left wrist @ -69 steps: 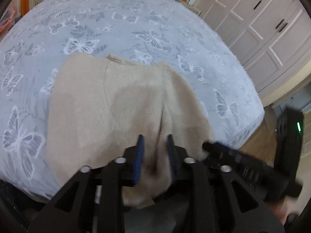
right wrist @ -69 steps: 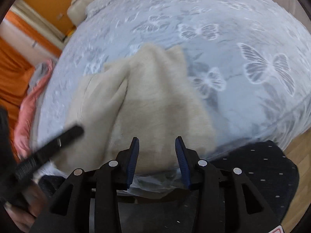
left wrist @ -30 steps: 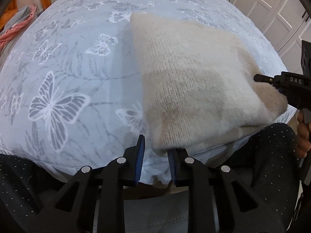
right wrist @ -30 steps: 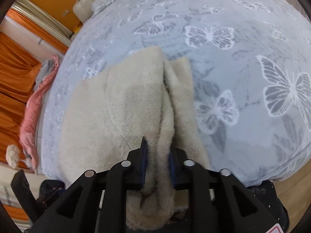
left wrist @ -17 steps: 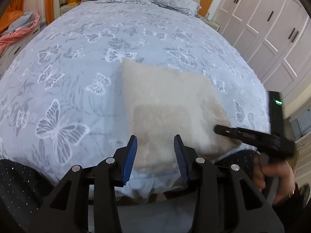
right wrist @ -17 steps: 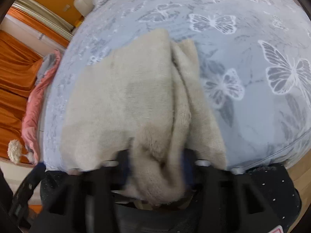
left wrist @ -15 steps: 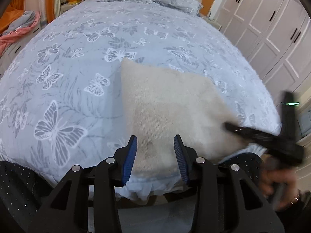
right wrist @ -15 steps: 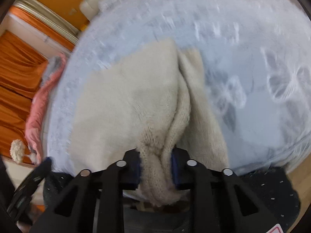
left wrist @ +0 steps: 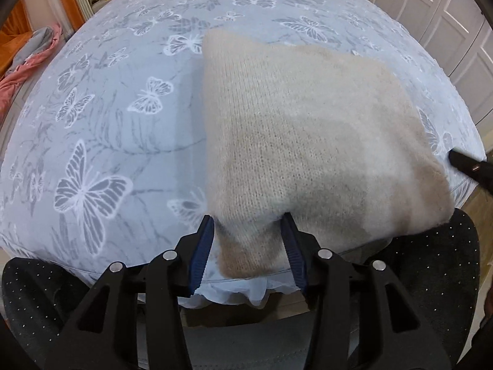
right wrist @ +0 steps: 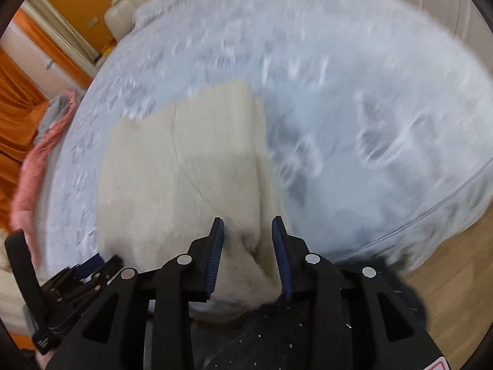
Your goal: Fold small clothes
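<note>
Bed: blue-grey butterfly-print cover; the surface that carries the work, its near edge just in front of both tools.
Sweater: cream knit, the task's garment; it lies folded on the bed by the near edge, one near corner overhanging that edge. In the right wrist view (blurred by motion) a lengthwise fold ridge runs along the sweater's right side.
Orange curtain: beyond the far left side of the bed, out of play.
Pink cloth: heaped off the bed's left side, well apart from the sweater.
Left tongs: spread wide, one blade on either side of the sweater's near left corner; the knit sits between the blades but is not pinched.
Right tongs: parted about as far, straddling the near end of the fold ridge at the sweater's right; no grip is evident.
Step in hand (judged): both near corners stand released or not yet taken, ahead of the next fold.
Doing it well (judged): close each pair over all layers at its corner, not the top layer alone. Lift both corners level. Carry them toward the sweater's far edge together, so the crease lies square.
Risk (judged): soft, thick knit slips and bunches, and an uneven pull would skew the fold or drag the sweater off the bed's near edge.
</note>
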The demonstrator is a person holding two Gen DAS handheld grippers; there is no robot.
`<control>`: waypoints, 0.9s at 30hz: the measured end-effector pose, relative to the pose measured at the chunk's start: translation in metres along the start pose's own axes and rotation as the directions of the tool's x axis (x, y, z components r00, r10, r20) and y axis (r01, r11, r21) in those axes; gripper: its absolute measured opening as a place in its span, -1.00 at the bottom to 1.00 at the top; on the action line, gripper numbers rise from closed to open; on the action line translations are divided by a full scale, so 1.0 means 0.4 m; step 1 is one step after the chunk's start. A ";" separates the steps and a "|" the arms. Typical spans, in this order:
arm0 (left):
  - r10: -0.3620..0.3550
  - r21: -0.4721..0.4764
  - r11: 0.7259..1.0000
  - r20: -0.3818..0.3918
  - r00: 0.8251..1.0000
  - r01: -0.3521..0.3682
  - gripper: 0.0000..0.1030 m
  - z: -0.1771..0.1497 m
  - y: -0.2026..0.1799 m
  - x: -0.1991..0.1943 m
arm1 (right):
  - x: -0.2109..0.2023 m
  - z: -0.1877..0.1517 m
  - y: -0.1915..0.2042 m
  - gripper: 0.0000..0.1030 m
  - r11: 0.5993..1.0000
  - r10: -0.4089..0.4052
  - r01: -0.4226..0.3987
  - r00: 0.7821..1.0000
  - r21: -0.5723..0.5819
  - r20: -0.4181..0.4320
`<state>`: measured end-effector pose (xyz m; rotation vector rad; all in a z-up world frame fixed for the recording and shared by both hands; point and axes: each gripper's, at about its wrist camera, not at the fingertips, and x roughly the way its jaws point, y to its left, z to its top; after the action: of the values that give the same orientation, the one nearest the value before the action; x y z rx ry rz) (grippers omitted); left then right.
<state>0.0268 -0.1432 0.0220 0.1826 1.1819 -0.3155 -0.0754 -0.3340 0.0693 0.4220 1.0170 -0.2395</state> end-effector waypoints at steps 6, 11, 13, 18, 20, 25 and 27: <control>0.019 0.002 1.000 -0.006 1.000 -0.019 -0.15 -0.002 -0.014 0.000 | 0.044 -0.023 0.097 -0.37 0.989 0.099 -0.105 0.993 -0.102 -0.067; 0.028 0.008 1.000 -0.017 0.999 -0.028 -0.14 -0.005 -0.018 0.004 | 0.214 -0.076 0.110 -0.41 0.994 0.034 -0.063 0.953 -0.086 -0.302; 0.031 0.007 0.999 -0.013 0.999 -0.031 -0.14 -0.008 -0.016 0.003 | 0.163 -0.050 0.117 -0.38 0.993 0.068 -0.088 0.969 -0.078 -0.239; 0.028 -0.006 1.000 -0.020 0.999 -0.028 -0.10 -0.010 -0.011 0.012 | 0.185 -0.042 0.101 -0.36 0.993 0.009 -0.039 0.966 -0.113 -0.257; 0.027 -0.003 1.000 -0.028 0.999 -0.027 -0.09 -0.012 -0.014 0.012 | 0.224 -0.055 0.092 -0.37 0.993 0.003 -0.040 0.946 -0.107 -0.324; 0.019 -0.014 1.000 0.008 1.000 -0.019 -0.08 -0.012 0.003 -0.034 | 0.083 -0.006 0.061 -0.21 0.997 0.070 -0.074 0.991 -0.030 -0.117; 0.017 -0.021 1.000 0.017 1.000 -0.017 -0.01 -0.011 0.011 -0.049 | 0.070 0.002 0.026 -0.14 0.998 0.068 -0.067 0.992 0.006 -0.103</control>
<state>0.0178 -0.1350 0.0385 0.1714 1.1652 -0.2891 -0.0564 -0.3251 0.0480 0.4740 1.1018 -0.1595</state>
